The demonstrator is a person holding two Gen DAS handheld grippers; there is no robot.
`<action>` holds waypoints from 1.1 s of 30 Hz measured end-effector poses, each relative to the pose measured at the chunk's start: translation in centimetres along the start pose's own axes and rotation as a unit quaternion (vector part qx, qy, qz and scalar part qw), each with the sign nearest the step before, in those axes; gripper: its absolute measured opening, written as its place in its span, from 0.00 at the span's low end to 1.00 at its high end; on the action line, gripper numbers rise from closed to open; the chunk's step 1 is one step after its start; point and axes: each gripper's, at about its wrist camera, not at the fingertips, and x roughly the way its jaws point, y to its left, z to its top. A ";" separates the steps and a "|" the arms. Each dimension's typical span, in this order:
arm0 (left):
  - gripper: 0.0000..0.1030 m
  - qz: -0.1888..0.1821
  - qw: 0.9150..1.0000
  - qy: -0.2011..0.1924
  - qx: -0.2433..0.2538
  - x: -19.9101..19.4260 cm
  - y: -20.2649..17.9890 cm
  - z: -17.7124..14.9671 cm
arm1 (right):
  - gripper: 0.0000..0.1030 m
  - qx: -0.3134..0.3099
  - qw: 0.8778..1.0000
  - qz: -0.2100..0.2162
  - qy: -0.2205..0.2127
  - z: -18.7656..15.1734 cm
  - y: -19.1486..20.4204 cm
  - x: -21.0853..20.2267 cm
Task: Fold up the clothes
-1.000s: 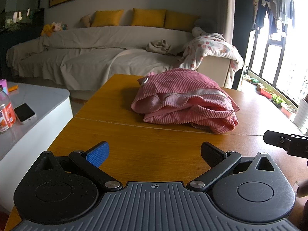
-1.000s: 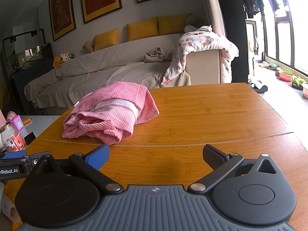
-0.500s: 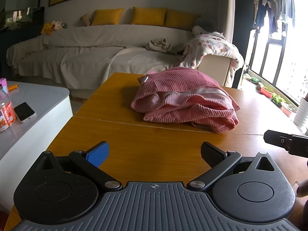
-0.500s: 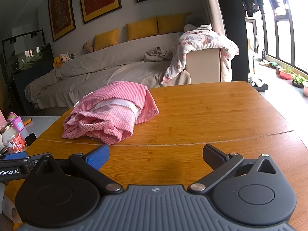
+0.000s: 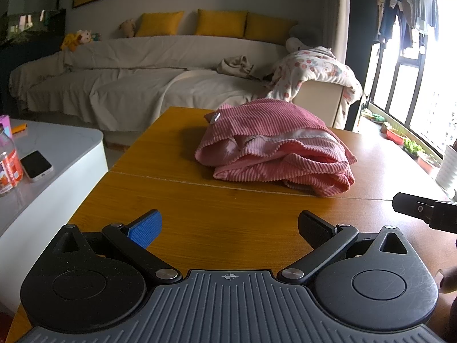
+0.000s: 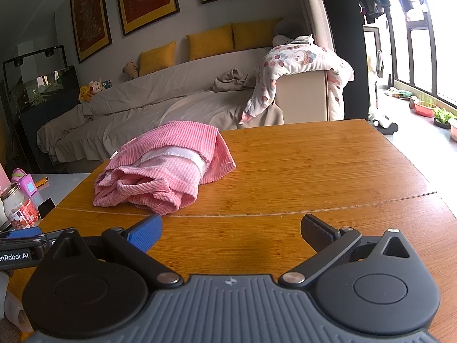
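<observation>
A pink ribbed garment [image 5: 274,145] lies bunched in a loose folded heap on the wooden table [image 5: 200,200], beyond the table's seam; it also shows in the right wrist view [image 6: 165,168]. My left gripper [image 5: 230,228] is open and empty, low over the near part of the table, well short of the garment. My right gripper [image 6: 231,233] is open and empty, to the right of the garment and nearer than it. The tip of the right gripper shows at the right edge of the left wrist view [image 5: 422,210].
A white side table [image 5: 51,154] to the left holds a phone [image 5: 35,165] and a bottle [image 5: 8,165]. A covered sofa [image 5: 142,83] with a patterned blanket [image 5: 314,68] stands behind the table. Windows and plant pots [image 5: 411,145] are at the right.
Both grippers have stayed open and nearly still; the views have only shifted slightly. The garment has not moved.
</observation>
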 end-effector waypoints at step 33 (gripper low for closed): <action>1.00 0.014 0.997 -0.055 0.054 -2.4 -0.9 0.5 | 1.00 0.007 0.999 0.030 0.016 0.1 -0.3 0.4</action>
